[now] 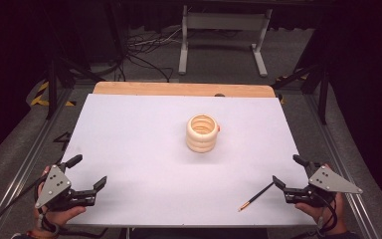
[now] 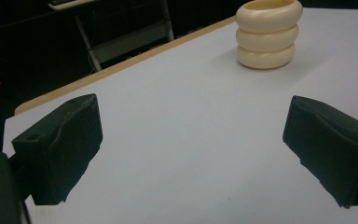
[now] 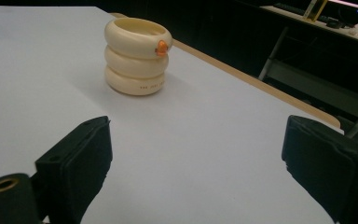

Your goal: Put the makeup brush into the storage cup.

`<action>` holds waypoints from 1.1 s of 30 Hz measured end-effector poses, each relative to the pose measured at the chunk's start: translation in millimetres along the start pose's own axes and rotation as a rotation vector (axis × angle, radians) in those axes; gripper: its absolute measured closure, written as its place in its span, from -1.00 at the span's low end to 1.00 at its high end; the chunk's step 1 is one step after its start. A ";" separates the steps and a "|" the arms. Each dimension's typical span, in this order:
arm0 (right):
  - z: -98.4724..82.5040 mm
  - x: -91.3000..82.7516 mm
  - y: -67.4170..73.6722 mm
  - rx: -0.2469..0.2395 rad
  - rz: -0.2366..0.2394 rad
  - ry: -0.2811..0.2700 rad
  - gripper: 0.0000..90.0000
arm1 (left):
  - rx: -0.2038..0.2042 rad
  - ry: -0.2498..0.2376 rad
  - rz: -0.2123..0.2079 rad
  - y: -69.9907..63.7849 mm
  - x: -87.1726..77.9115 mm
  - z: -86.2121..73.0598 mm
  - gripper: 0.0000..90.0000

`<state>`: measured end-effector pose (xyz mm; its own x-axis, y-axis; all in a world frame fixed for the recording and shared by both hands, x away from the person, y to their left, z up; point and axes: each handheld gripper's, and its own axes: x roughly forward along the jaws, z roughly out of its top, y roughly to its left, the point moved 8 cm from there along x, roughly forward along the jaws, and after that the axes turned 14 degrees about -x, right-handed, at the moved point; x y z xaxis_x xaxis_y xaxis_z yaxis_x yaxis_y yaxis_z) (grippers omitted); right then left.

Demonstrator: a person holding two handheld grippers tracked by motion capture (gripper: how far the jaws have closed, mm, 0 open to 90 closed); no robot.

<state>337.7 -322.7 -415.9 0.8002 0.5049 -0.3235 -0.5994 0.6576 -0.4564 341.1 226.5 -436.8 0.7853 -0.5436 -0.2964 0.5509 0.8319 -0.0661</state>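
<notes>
- The desk (image 1: 144,149) is the largest thing here: a pale white-grey sheet covers nearly all of it, and a strip of bare wood shows along its far edge.
- Beyond that far edge, on the grey floor, stands a light metal frame (image 1: 224,30) with cables trailing beside it.
- The left claw (image 1: 88,172) sits at the near left corner of the desk, held in a hand (image 1: 59,216) that comes up from the bottom of the high view. Its jaws are spread wide apart and hold nothing; in the left gripper view only bare sheet lies between them.
- The right claw (image 1: 284,171) sits at the near right corner in the other hand (image 1: 323,211). Its jaws likewise gape wide with nothing between them, and the right gripper view shows bare sheet in the gap.
- A cream holder (image 1: 202,133), shaped like three stacked rings and open at the top, stands upright near the middle of the desk, a little towards the far side, well apart from both claws. A small orange knob sits on its upper ring on the right-hand side.
- A thin dark pencil (image 1: 256,195) with an orange tip lies flat on the sheet near the front edge, just beside the right claw and slanting away from it; whether the two touch I cannot tell.
</notes>
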 end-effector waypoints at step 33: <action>5.8 10.7 20.5 -0.116 0.255 0.170 -0.90 | 0.035 0.104 -0.058 -13.5 13.1 -16.0 -0.91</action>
<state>333.8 -300.6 -423.9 0.6218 0.5381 -0.5691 -0.7828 0.4487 -0.4311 339.4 209.9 -455.0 0.7191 -0.5747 -0.3907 0.6057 0.7939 -0.0531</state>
